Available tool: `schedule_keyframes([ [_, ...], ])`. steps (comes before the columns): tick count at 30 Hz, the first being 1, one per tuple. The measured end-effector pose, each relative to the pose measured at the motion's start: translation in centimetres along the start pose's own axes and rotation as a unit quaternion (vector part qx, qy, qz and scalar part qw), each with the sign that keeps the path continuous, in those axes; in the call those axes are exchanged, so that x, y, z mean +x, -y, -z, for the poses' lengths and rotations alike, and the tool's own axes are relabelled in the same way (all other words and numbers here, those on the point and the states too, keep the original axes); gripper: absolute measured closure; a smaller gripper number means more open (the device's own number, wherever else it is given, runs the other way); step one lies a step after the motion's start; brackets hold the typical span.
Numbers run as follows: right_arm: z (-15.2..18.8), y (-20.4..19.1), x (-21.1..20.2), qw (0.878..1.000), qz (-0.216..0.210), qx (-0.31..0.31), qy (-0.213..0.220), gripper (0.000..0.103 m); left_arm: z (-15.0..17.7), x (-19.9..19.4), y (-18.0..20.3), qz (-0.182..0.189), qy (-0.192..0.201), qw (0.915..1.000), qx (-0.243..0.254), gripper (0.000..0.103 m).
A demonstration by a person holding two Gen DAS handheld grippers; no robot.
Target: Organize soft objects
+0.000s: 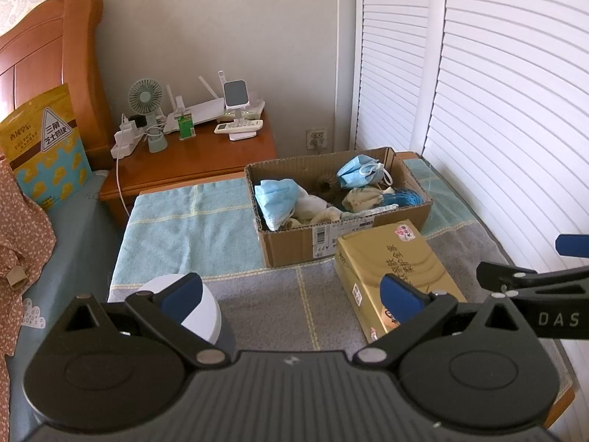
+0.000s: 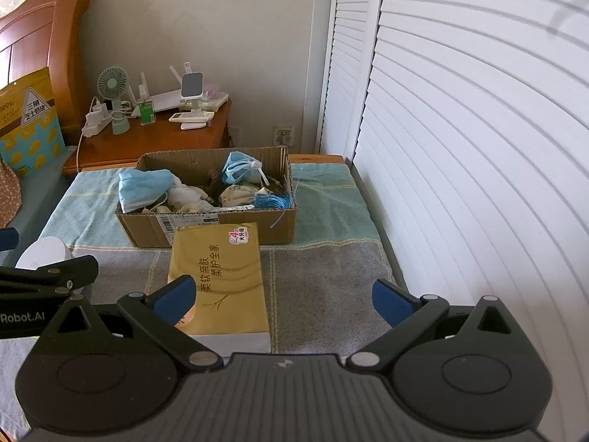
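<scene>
Facing: a louvered wall (image 2: 478, 147) closes off my right side, a wooden nightstand (image 1: 206, 154) stands behind the work surface.
Surface: a blue-and-grey checked cloth (image 2: 324, 280) covers it; the grey stretch in front of my right gripper is bare, and its right edge runs just beside the louvers.
Box: a cardboard box (image 2: 235, 226) sits at the back on the blue part, top open, holding crumpled blue face masks (image 2: 145, 184), pale cloth pouches (image 2: 237, 193) and a blue tassel (image 2: 272, 199).
Tissue pack: a gold tissue pack (image 2: 224, 276) lies flat, its far end touching the box front.
Jar: a white round jar (image 1: 206, 309) stands near the cloth's left edge.
Left gripper (image 1: 291, 296): my fingers are spread wide, holding nothing.
Right gripper (image 2: 283, 302): my fingers are spread wide, empty, left pad (image 2: 173, 300) over the pack's near corner.
</scene>
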State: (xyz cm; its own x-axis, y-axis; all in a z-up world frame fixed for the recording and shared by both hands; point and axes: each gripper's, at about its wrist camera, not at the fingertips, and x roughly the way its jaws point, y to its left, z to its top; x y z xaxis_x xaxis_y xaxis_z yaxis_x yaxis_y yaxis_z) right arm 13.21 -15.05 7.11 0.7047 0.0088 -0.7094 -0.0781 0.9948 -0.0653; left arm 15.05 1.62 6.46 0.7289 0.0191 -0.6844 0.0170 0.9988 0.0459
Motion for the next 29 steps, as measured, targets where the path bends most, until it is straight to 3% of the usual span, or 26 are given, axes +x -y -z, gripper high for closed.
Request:
schedule_keyframes([
  [29, 0.17, 0.17, -0.06, 1.0, 0.002, 0.005, 0.0, 0.0, -0.05, 0.03, 0.31, -0.001, -0.002, 1.0, 0.005, 0.001],
])
